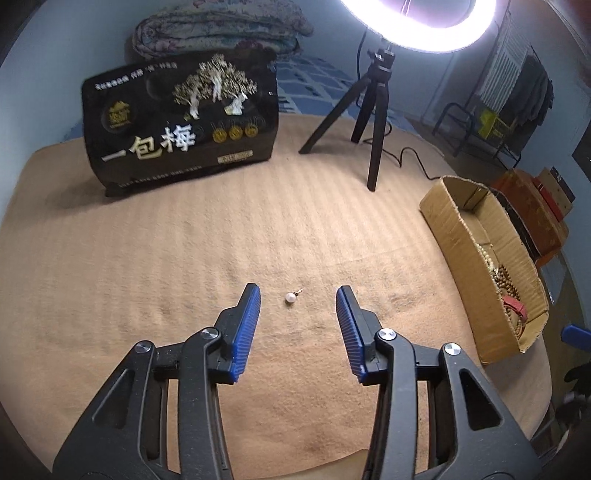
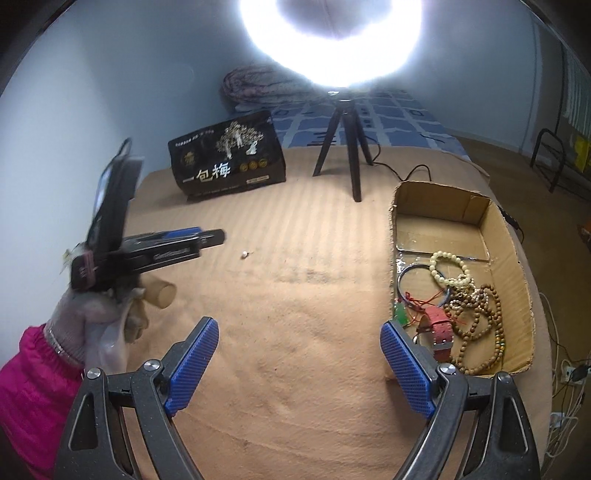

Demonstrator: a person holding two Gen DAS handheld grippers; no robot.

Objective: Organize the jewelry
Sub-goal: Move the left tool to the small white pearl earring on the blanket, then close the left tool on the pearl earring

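Observation:
A small white pearl pendant with a gold loop lies on the tan blanket. My left gripper hangs just over it, open, the pearl between the blue fingertips and apart from both. In the right wrist view the pearl lies just ahead of the left gripper, held by a gloved hand. My right gripper stands wide open and holds nothing, beside the cardboard box that holds bead bracelets, a wooden bead string and a red strap.
A black snack bag stands at the back of the blanket. A ring light on a black tripod stands to its right, its cable trailing toward the box. A folded quilt lies behind. Cables and a power strip lie on the floor at right.

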